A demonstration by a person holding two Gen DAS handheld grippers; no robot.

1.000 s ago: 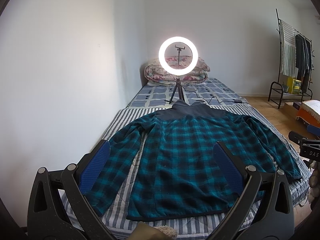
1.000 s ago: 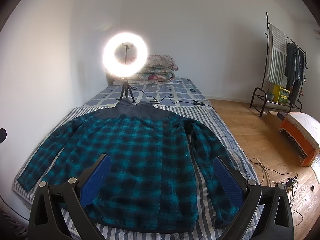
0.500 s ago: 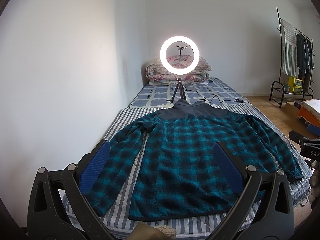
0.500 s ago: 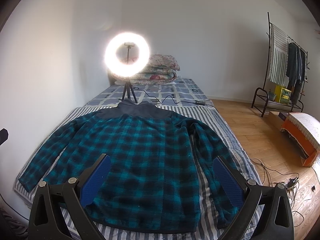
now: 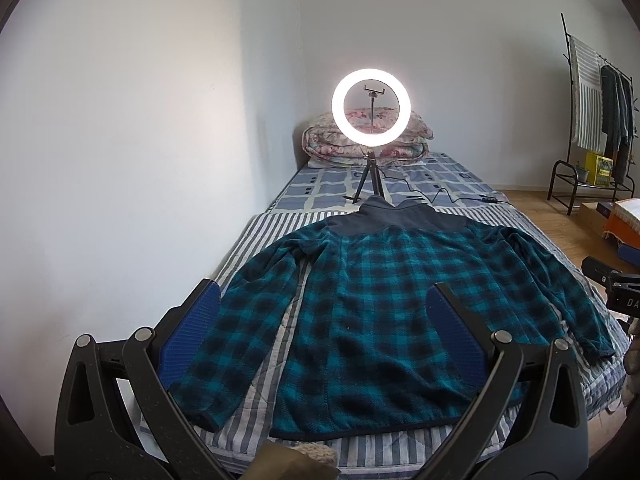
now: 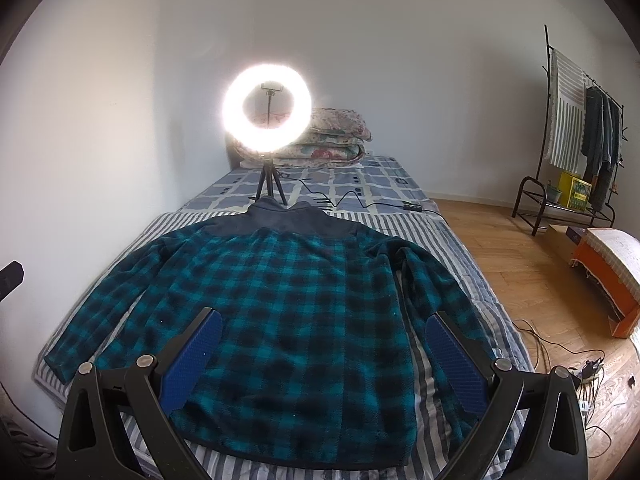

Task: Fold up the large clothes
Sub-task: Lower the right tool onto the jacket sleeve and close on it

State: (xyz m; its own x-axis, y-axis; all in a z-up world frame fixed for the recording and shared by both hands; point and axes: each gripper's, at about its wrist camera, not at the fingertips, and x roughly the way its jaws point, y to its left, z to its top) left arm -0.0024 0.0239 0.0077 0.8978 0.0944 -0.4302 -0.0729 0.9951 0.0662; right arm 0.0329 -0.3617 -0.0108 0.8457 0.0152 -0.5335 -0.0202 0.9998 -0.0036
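Your left gripper (image 5: 324,328) and right gripper (image 6: 324,354) both hover above the near hem with jaws spread wide, pinching nothing. The teal plaid fleece jacket (image 5: 384,304) lies flat on the striped bedspread (image 5: 260,236), sleeves spread, collar toward the ring light (image 5: 371,111). In each wrist view the jacket's lower body shows between the blue pads (image 6: 192,360), untouched.

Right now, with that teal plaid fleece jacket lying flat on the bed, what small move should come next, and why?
Probably lower the left gripper toward the nearer sleeve to fold it inward. The teal plaid fleece jacket lies spread flat, unfolded, on the striped bed cover; both grippers, right gripper included, are open and hold nothing.
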